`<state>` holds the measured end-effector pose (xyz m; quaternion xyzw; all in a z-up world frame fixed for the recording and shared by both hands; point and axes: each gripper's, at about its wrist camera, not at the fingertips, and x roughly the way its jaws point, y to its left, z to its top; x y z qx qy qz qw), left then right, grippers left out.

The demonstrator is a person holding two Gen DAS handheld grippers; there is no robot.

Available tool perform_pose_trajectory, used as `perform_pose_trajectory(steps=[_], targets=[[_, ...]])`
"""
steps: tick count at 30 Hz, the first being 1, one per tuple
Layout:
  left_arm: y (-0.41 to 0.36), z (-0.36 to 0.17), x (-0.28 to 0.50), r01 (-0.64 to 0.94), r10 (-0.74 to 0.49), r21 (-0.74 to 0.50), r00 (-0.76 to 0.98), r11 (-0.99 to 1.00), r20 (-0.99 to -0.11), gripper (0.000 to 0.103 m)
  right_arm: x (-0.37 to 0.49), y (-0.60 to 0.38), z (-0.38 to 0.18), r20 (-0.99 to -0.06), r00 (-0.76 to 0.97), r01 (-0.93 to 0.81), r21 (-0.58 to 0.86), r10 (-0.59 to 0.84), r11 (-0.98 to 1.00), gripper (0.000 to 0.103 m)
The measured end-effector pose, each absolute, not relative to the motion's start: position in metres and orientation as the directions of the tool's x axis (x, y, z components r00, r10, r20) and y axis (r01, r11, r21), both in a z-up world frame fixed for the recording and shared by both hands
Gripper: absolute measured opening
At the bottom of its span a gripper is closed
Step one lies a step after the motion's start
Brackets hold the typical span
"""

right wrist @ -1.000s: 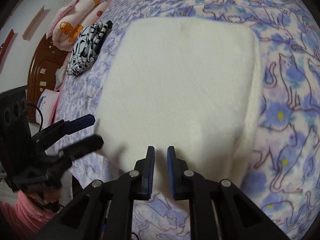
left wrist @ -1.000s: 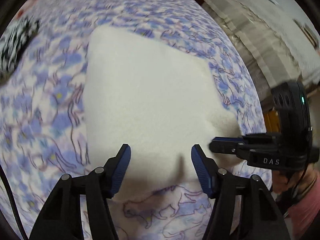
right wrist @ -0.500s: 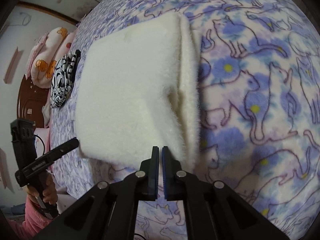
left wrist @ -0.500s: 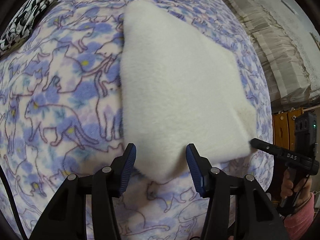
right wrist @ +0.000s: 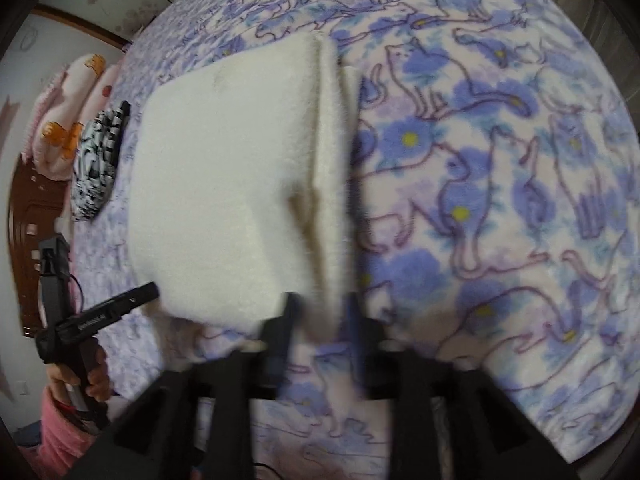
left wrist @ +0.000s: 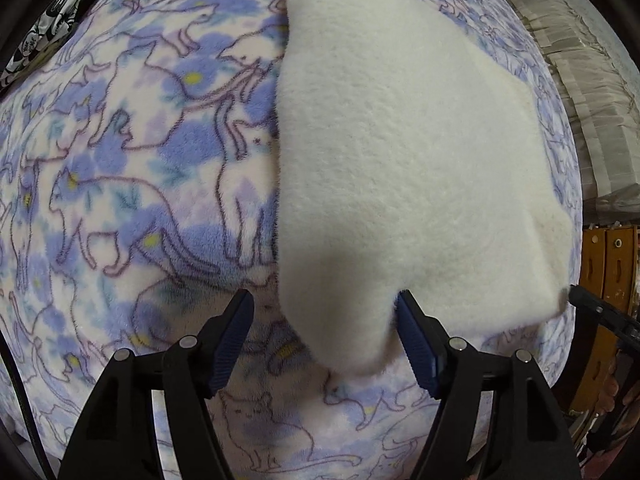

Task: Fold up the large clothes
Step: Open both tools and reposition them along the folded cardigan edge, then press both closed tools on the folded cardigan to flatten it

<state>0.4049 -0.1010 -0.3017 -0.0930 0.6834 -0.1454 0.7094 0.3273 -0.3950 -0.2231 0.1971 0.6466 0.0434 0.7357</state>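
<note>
The folded white fleece [left wrist: 400, 168] lay flat on the cat-print blanket [left wrist: 132, 184]. Your left gripper [left wrist: 326, 336] was opening, a fleece corner loose between its jaws. Your right gripper [right wrist: 320, 320] was opening too, straddling the fleece's near edge, released.

One folded white fleece garment [left wrist: 400, 152], lying ahead of both grippers. One cat-print blanket [left wrist: 120, 184] under it, covering the bed. One black-and-white patterned cloth [right wrist: 96, 168], far left of the right gripper [right wrist: 320, 316]. One pink pillow pile [right wrist: 76, 96] beyond that. Two grippers: left gripper [left wrist: 326, 336] and right. One hand [right wrist: 90, 376] visible.
</note>
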Motion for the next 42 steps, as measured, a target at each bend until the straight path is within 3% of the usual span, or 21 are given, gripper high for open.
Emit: perform_pose_trajectory(steps=[9, 11, 12, 13, 17, 19, 21, 24, 35, 38, 40, 42], targets=[[-0.093, -0.324, 0.399, 0.009, -0.360, -0.360, 0.036, 0.933, -0.932, 0.074, 0.329, -0.373, -0.250, -0.922, 0.127, 0.184, 0.383, 0.365, 0.905, 0.062], [-0.088, -0.326, 0.392, -0.021, -0.367, -0.368, 0.043, 0.930, -0.929, 0.074, 0.330, -0.368, -0.256, -0.923, 0.141, 0.194, 0.381, 0.359, 0.904, 0.050], [-0.086, -0.327, 0.390, -0.038, -0.370, -0.372, 0.047, 0.928, -0.928, 0.074, 0.329, -0.369, -0.259, -0.913, 0.158, 0.224, 0.403, 0.375, 0.887, 0.031], [-0.084, -0.328, 0.387, -0.058, -0.377, -0.380, 0.051, 0.923, -0.925, 0.074, 0.327, -0.372, -0.262, -0.908, 0.171, 0.259, 0.416, 0.382, 0.872, 0.025], [-0.076, -0.333, 0.380, -0.125, -0.421, -0.423, 0.047, 0.897, -0.906, 0.069, 0.311, -0.384, -0.272, -0.880, 0.258, 0.367, 0.471, 0.399, 0.802, 0.017], [-0.078, -0.330, 0.379, -0.109, -0.453, -0.455, 0.038, 0.884, -0.891, 0.052, 0.302, -0.388, -0.277, -0.873, 0.282, 0.396, 0.484, 0.399, 0.780, 0.015], [-0.086, -0.324, 0.378, -0.072, -0.446, -0.447, 0.031, 0.891, -0.894, 0.045, 0.298, -0.391, -0.282, -0.876, 0.284, 0.416, 0.479, 0.390, 0.773, 0.015], [-0.094, -0.320, 0.379, -0.053, -0.446, -0.447, 0.034, 0.893, -0.894, 0.043, 0.296, -0.394, -0.289, -0.877, 0.294, 0.411, 0.475, 0.380, 0.778, 0.015], [-0.076, -0.316, 0.374, -0.060, -0.494, -0.496, 0.049, 0.866, -0.868, 0.042, 0.291, -0.414, -0.309, -0.842, 0.325, 0.418, 0.536, 0.431, 0.733, 0.017], [-0.080, -0.297, 0.374, 0.021, -0.414, -0.414, 0.080, 0.910, -0.907, 0.047, 0.287, -0.419, -0.296, -0.823, 0.328, 0.424, 0.566, 0.463, 0.707, 0.022], [-0.087, -0.279, 0.371, 0.093, -0.315, -0.305, 0.126, 0.948, -0.941, 0.052, 0.285, -0.427, -0.285, -0.813, 0.334, 0.450, 0.583, 0.478, 0.677, 0.033], [-0.095, -0.261, 0.369, 0.142, -0.232, -0.208, 0.177, 0.968, -0.957, 0.053, 0.284, -0.430, -0.268, -0.820, 0.350, 0.442, 0.571, 0.454, 0.692, 0.034]])
